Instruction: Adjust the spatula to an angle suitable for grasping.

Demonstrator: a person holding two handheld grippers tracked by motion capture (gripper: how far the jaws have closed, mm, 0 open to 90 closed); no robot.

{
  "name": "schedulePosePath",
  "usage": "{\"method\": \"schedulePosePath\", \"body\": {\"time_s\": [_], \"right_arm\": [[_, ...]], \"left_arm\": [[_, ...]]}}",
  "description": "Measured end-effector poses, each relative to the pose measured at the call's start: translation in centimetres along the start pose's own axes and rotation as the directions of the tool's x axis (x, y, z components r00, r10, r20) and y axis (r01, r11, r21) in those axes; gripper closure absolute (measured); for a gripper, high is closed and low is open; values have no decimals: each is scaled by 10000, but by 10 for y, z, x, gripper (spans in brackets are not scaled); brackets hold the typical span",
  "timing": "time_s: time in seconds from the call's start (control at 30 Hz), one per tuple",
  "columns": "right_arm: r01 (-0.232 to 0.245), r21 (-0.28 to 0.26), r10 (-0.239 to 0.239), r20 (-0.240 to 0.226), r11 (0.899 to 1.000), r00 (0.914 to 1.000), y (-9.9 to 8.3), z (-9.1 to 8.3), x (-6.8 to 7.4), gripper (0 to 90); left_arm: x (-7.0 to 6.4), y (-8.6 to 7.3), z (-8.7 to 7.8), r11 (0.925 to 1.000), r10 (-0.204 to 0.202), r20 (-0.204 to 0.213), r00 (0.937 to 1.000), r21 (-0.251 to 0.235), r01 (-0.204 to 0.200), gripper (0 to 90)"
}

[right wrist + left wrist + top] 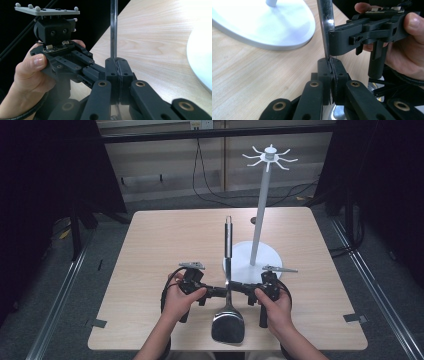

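Pale wood covers the table (165,245), ringed by dark curtains and grey floor. Near its front edge lies a metal spatula (228,312), blade toward the person, handle pointing far. Both grippers clamp its thin shaft from either side: the left gripper (332,75) and the right gripper (116,75) each have their jaws pressed together on it. Just right of the handle stands a white rack (260,215) on a round base, hooks on top.
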State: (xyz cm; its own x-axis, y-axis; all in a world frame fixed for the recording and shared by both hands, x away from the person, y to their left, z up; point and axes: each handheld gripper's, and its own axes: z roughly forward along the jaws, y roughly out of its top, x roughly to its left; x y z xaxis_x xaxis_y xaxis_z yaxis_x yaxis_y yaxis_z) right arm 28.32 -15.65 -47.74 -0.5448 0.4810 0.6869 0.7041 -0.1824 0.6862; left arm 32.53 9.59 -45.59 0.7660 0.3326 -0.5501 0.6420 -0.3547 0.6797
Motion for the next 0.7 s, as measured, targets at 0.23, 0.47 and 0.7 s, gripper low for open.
{"method": "schedulePosePath", "body": {"time_s": [0.23, 0.47, 0.7], "right_arm": [[669, -246, -670, -23, 9975, 9977, 8, -6, 9, 899], [1252, -580, -1259, -93, 9904, 9920, 17, -13, 18, 899], [1590, -773, -1605, -135, 9842, 9869, 23, -19, 23, 900]], "left_arm": [[-8, 7, -5, 9988, 324, 37, 9995, -377, -322, 880], [-15, 13, -9, 9945, 610, 238, 9979, -869, -587, 882], [-21, 17, -10, 9901, 709, 346, 9969, -1238, -661, 883]]}}
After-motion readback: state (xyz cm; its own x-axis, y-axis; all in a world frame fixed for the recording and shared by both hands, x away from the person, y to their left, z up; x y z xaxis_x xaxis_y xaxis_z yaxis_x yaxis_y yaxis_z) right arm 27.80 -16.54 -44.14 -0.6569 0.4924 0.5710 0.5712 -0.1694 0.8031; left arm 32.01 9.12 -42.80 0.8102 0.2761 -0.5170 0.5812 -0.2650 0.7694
